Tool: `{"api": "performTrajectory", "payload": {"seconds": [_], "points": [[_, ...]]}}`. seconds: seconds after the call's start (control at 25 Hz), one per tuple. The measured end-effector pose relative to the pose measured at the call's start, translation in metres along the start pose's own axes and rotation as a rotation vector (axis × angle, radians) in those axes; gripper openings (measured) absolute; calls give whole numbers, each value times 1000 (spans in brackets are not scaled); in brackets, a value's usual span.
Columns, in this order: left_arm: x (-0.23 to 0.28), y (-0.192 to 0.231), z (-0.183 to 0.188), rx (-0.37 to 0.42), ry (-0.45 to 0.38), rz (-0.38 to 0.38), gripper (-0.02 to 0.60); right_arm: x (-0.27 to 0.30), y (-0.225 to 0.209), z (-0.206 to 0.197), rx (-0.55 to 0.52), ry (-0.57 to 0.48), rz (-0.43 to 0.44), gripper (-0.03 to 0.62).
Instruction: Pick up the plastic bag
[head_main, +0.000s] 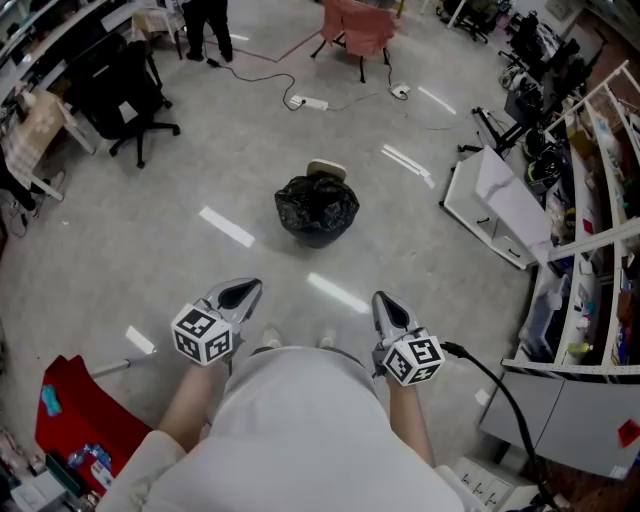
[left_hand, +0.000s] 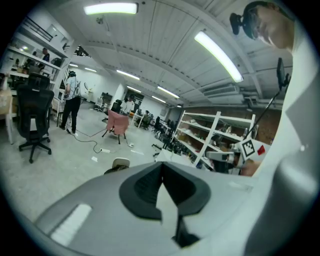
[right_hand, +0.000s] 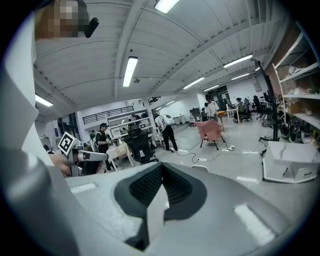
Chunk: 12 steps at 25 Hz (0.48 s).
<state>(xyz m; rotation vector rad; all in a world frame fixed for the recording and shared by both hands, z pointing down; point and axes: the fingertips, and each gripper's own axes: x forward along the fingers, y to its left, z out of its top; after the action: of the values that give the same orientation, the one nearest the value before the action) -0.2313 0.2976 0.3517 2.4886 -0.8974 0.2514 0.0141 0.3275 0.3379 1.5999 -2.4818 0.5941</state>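
Observation:
The black plastic bag (head_main: 317, 208) sits bunched in a round bin on the grey floor, straight ahead of me, with a pale lid (head_main: 327, 169) just behind it. My left gripper (head_main: 248, 290) and right gripper (head_main: 384, 299) are held side by side close to my body. Both are well short of the bag, point toward it, and have their jaws shut on nothing. In the left gripper view only the bag's dark top (left_hand: 115, 169) peeks over the shut left gripper (left_hand: 162, 167). The right gripper view shows the shut right gripper (right_hand: 161, 169); its body hides the bag.
A black office chair (head_main: 125, 95) stands far left and a pink chair (head_main: 358, 28) at the back. A power strip with cables (head_main: 308, 102) lies beyond the bag. A white cabinet (head_main: 500, 205) and shelving (head_main: 600, 200) line the right. A red object (head_main: 80, 410) lies near left. A person (head_main: 207, 25) stands far off.

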Motion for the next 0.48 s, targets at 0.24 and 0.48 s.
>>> {"api": "performTrajectory", "payload": {"seconds": [0.24, 0.48], "points": [[-22, 17, -9, 4, 23, -7, 5, 6, 29, -15, 0, 5, -4, 2], [-37, 28, -15, 10, 31, -25, 5, 3, 47, -29, 19, 5, -28, 2]]}}
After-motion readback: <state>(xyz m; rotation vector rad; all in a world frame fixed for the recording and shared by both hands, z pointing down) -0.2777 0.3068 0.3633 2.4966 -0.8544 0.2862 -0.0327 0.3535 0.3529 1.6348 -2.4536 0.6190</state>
